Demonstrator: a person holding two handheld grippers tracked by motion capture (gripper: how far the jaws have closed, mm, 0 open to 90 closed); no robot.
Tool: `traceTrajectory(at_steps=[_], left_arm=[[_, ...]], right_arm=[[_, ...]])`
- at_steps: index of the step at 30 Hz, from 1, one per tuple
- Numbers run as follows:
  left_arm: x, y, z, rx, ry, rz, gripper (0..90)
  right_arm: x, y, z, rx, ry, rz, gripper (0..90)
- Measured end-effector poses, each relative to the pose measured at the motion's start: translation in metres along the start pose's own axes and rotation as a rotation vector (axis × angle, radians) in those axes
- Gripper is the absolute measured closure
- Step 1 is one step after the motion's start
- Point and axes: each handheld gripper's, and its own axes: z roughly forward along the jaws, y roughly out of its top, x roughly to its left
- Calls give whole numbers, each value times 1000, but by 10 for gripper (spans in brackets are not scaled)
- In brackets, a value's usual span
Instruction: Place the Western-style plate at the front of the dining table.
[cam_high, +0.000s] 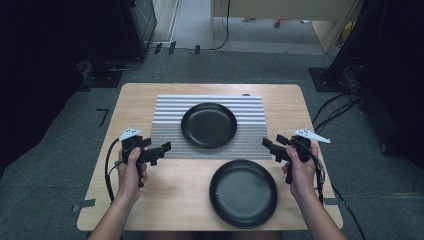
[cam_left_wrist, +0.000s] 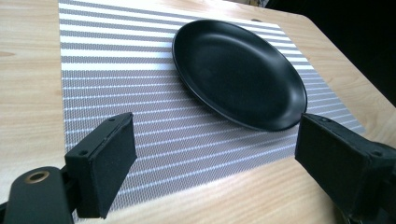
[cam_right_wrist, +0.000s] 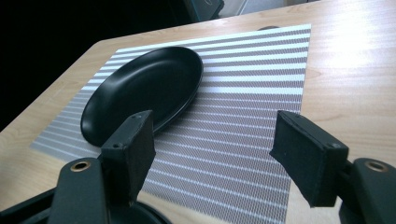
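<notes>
I hold the left gripper (cam_high: 161, 150) and right gripper (cam_high: 270, 146) wide apart, both empty, above the counter (cam_high: 135, 102). One black plate (cam_high: 208, 125) sits on the striped mat (cam_high: 167, 112); another plate (cam_high: 243, 193) lies on bare wood just beside it.

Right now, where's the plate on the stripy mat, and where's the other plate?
plate on the mat (cam_high: 208, 125), high view, middle of its dark inside.
other plate (cam_high: 243, 193), high view, centre of the dish, on bare wood.
stripy mat (cam_high: 170, 112), high view, bare left part.
</notes>
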Motion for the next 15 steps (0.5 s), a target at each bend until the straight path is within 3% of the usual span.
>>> traceTrajectory(at_steps=[6,15], left_arm=[[5,-14,-14,1,16,14,117],[17,-34,-34,-6,23,-14,115]], right_arm=[[-6,-7,-16,-4,6,-9,284],[-24,-23,-41,-13,-11,-17,277]])
